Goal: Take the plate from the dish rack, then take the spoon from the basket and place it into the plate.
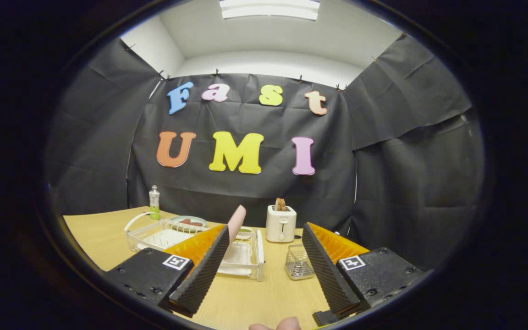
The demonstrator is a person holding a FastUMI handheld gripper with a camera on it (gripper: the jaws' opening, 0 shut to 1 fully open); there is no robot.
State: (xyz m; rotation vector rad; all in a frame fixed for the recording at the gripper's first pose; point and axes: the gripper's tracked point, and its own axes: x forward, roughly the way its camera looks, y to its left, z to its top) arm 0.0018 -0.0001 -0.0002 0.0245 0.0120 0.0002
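Nearest to me, my fingers (264, 268) stand wide apart and hold nothing above the worktop (255, 298). Beyond them the dish rack (190, 245) holds the pink plate (236, 222) upright on its edge. I judge it stiff, smooth and rather slippery, so I would take its upper rim. Toaster (281, 223), wire basket (299, 262) and bottle (154, 201) stand aside.

Black cloth (245, 192) hangs all around as the booth's wall, with creases and folds in it. Small clips hold it up along the top. Above the cloth the wall (268, 62) and ceiling are white. A long bright light (269, 8) shines on the ceiling. Down low there is a light wooden table (99, 229) that goes back to the cloth
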